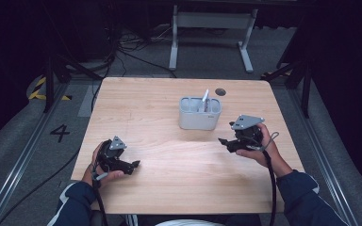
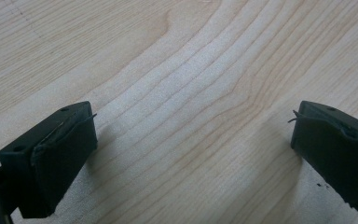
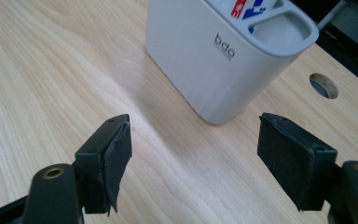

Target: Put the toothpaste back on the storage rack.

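A white holder (image 1: 199,114) is standing upright past the middle of the table (image 1: 160,141), with a white stick-like item (image 1: 205,99) leaning inside it. Just right of the holder, the right hand-held gripper (image 1: 224,142) is pointing toward it, jaws apart around nothing. Well left of the holder, the left hand-held gripper (image 1: 135,165) is resting, jaws wide apart over bare wood.

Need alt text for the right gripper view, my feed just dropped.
The right gripper has its two black jaws open and empty, aimed at a white rounded plastic compartment holder standing just ahead on the light wooden table. A round hole in the tabletop lies beyond it.
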The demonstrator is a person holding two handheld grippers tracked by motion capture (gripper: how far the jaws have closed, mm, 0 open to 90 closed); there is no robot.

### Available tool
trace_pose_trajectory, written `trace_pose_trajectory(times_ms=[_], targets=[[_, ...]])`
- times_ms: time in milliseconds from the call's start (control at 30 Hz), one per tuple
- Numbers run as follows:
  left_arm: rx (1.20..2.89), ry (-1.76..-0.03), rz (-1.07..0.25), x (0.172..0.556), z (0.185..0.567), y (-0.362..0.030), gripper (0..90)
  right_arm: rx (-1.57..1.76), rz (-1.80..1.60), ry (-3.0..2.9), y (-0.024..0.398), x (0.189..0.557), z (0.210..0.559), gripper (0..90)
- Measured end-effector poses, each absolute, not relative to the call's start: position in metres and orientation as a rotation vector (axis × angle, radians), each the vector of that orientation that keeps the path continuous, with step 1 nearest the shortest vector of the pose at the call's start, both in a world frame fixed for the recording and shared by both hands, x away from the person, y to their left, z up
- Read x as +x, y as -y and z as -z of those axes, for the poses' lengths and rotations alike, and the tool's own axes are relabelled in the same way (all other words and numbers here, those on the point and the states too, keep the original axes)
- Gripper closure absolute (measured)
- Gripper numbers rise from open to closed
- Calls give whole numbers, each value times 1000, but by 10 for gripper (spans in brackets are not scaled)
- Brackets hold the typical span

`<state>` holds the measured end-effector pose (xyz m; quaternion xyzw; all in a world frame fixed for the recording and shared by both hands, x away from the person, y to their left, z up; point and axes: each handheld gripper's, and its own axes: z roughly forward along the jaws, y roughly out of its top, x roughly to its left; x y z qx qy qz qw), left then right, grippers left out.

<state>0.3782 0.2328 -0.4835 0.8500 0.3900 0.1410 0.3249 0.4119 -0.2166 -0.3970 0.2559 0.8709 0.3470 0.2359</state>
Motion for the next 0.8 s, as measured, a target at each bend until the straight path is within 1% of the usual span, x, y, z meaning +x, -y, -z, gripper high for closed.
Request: trace_pose_trajectory(times_ms=[800], targets=[[2228, -1024, -371, 378, 483, -233, 5, 787, -837, -2393, 270, 391, 431, 262]])
